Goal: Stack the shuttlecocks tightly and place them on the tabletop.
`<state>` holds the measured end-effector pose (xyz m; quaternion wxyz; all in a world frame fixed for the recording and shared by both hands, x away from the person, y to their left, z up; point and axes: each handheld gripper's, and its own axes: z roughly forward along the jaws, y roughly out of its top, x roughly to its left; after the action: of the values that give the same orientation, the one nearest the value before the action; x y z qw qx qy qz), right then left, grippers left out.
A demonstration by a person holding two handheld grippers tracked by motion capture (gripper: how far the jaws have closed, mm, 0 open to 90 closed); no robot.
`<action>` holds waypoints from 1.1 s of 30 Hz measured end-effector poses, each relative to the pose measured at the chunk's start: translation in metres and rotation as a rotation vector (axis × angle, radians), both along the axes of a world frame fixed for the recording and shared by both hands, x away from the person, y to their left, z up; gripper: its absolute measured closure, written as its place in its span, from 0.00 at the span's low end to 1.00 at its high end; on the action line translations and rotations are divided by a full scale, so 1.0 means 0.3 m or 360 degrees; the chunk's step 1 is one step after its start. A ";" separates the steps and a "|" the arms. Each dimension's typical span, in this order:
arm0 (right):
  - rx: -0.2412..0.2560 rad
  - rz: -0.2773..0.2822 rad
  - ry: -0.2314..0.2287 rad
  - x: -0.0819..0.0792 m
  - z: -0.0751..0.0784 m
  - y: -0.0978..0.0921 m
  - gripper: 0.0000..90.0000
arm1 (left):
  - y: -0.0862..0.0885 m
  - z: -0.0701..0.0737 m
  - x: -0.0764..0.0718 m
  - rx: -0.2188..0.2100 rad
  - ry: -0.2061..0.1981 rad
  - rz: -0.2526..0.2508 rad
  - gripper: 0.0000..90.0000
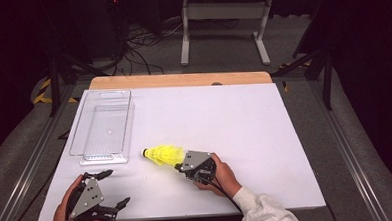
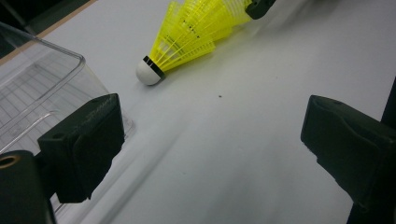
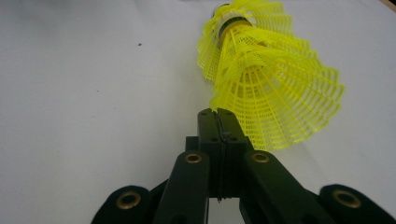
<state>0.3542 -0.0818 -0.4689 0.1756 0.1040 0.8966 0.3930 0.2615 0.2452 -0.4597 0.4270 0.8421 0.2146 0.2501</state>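
Note:
A yellow plastic shuttlecock [image 1: 163,154], made of several skirts nested together, lies on its side on the white table [image 1: 234,119], with its white cork [image 2: 148,72] pointing at the clear box. My right gripper [image 1: 178,166] is shut on the skirt's rim; in the right gripper view the jaws [image 3: 217,114] meet at the edge of the yellow mesh [image 3: 271,79]. My left gripper [image 1: 118,186] is held open near the table's front left corner with nothing between its jaws. In the left gripper view the shuttlecock [image 2: 191,32] lies ahead of this gripper [image 2: 212,144].
A clear plastic box [image 1: 84,120] stands empty at the table's left, just beyond my left gripper, and its corner [image 2: 37,88] is close to the left jaw. A wooden strip [image 1: 180,80] edges the far side. Cables and a white stand sit on the floor behind.

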 end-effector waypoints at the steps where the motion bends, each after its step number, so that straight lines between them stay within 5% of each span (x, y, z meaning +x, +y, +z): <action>1: -0.0009 -0.0004 0.0005 0.005 -0.007 0.005 1.00 | 0.000 0.000 0.000 0.0000 -0.0001 0.0000 0.08; 17: -0.0004 -0.0047 0.0030 0.016 -0.024 0.011 0.83 | 0.000 -0.001 0.001 0.0000 0.0003 -0.0002 0.08; 33: 0.0077 -0.0090 -0.0004 -0.012 0.036 -0.042 0.63 | 0.003 0.002 -0.002 -0.0004 -0.0004 0.0002 0.08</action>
<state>0.3506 -0.0943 -0.4582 0.1851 0.1332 0.8833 0.4097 0.2609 0.2461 -0.4590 0.4281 0.8411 0.2148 0.2513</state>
